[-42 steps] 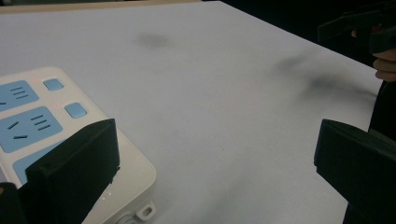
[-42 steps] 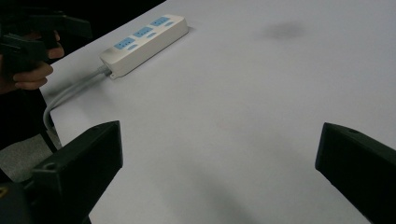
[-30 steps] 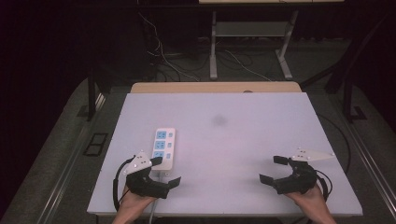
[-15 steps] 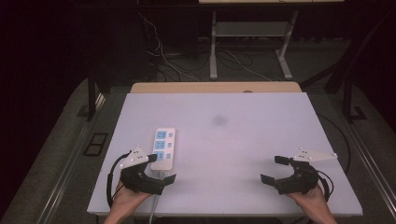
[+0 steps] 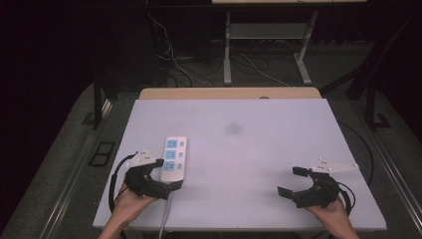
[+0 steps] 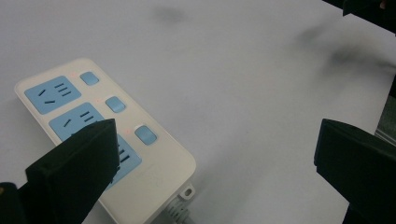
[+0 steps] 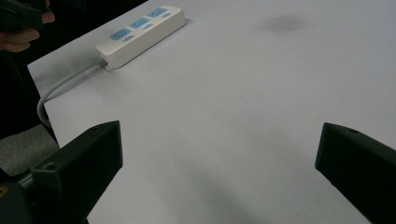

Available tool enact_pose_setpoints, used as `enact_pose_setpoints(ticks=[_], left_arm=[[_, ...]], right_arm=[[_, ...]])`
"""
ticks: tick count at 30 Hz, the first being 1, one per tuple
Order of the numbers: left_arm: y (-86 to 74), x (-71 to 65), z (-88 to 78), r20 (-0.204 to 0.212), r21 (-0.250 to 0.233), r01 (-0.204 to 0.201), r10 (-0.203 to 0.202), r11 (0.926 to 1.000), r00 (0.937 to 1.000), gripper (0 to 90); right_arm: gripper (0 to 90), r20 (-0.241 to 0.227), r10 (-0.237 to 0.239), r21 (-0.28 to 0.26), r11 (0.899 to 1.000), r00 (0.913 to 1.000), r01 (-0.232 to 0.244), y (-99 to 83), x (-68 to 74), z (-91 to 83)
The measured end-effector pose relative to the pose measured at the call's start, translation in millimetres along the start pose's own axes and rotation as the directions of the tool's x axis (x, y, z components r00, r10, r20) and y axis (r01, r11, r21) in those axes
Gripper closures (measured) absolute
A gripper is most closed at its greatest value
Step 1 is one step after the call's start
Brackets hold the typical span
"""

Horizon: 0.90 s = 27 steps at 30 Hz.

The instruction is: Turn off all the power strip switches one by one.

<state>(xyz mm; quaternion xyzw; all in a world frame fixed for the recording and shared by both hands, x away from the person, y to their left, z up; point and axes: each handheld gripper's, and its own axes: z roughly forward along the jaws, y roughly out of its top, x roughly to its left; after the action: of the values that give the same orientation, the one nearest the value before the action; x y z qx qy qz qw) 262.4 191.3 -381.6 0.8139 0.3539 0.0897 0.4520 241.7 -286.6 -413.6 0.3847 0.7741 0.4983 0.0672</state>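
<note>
A white power strip [image 5: 174,158] with blue sockets and blue switches lies on the left part of the white table [image 5: 259,154]. Its grey cable [image 5: 164,219] runs off the near edge. My left gripper [image 5: 168,174] stands open at the strip's near end, one jaw over the nearest socket and the other over bare table. In the left gripper view the strip [image 6: 93,116] sits under the left jaw of my open gripper [image 6: 215,154]. My right gripper [image 5: 287,180] is open and empty at the near right. Its own view shows the gripper [image 7: 219,154] over bare table, with the strip [image 7: 140,28] far off.
A faint dark smudge [image 5: 233,128] marks the table's middle. A wooden edge [image 5: 229,93] runs behind the white top. Cables [image 5: 169,55] and a metal stand [image 5: 227,50] are on the dark floor beyond. The left hand [image 7: 18,35] shows in the right gripper view.
My left gripper has shifted a little left and farther onto the table, alongside the strip's near end. The right gripper has hardly moved.
</note>
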Motion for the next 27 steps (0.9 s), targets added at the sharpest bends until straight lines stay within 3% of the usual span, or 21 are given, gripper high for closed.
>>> enact_pose_setpoints(ticks=[15,27], left_arm=[[20.0,9.2,7.6,0.013,0.064,-0.035,0.034,0.9973,0.9993,0.0],[31.1,24.3,12.3,0.010,0.114,-0.031,0.030,0.9931,0.9995,0.3]], right_arm=[[0.5,-0.002,0.000,0.005,1.000,1.0000,0.000,-1.0,0.7,0.6],[0.5,-0.006,0.000,0.007,1.000,1.0000,0.000,-1.4,0.4,0.6]])
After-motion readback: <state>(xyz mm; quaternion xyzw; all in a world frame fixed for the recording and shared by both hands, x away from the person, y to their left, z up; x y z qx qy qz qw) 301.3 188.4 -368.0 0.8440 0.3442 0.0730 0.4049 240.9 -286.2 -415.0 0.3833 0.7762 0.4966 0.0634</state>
